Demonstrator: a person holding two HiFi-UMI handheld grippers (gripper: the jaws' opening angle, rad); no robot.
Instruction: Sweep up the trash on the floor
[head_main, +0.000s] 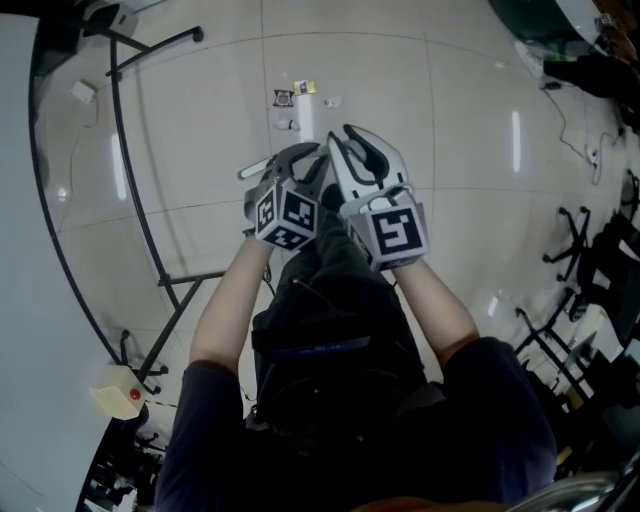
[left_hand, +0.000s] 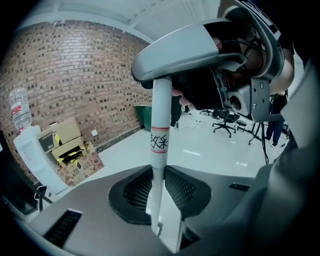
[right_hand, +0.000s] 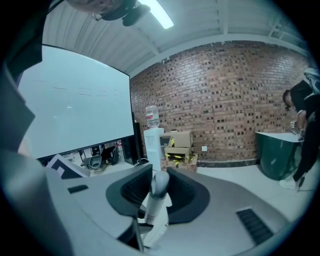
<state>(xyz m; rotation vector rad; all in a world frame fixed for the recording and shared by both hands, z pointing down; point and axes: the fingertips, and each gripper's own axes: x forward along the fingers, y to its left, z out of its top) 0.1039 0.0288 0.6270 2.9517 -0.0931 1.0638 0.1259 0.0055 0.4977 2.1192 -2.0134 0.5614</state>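
The left hand-held gripper (head_main: 297, 165) was clenched on a white handle (head_main: 305, 120), taking it partway down its length. The right hand-held gripper (head_main: 362, 158), just beside it, was clenched on the same handle at its rounded top end. Judged from the task, this was a two-handed broom hold, with the lower grip steering and the upper one driving the stroke. Both pointed down and forward, toward the trash (head_main: 284, 98). That was a few small scraps lying close together on the floor (head_main: 450, 130), just past the far visible end of the handle and well ahead of the person's feet. No sweeping head could be made out.

Only the head view showed the trash and how the two grippers sat side by side. The left gripper view alone showed the red-banded label (left_hand: 159, 141) with handwriting on the handle, and the right gripper above it. It also showed cardboard boxes (left_hand: 70, 145) against a brick wall (left_hand: 85, 75). The right gripper view alone showed the handle's rounded tip seated between its jaws. Beyond were a pale screen (right_hand: 75, 105), a water dispenser (right_hand: 152, 145) and a green bin (right_hand: 277, 152).
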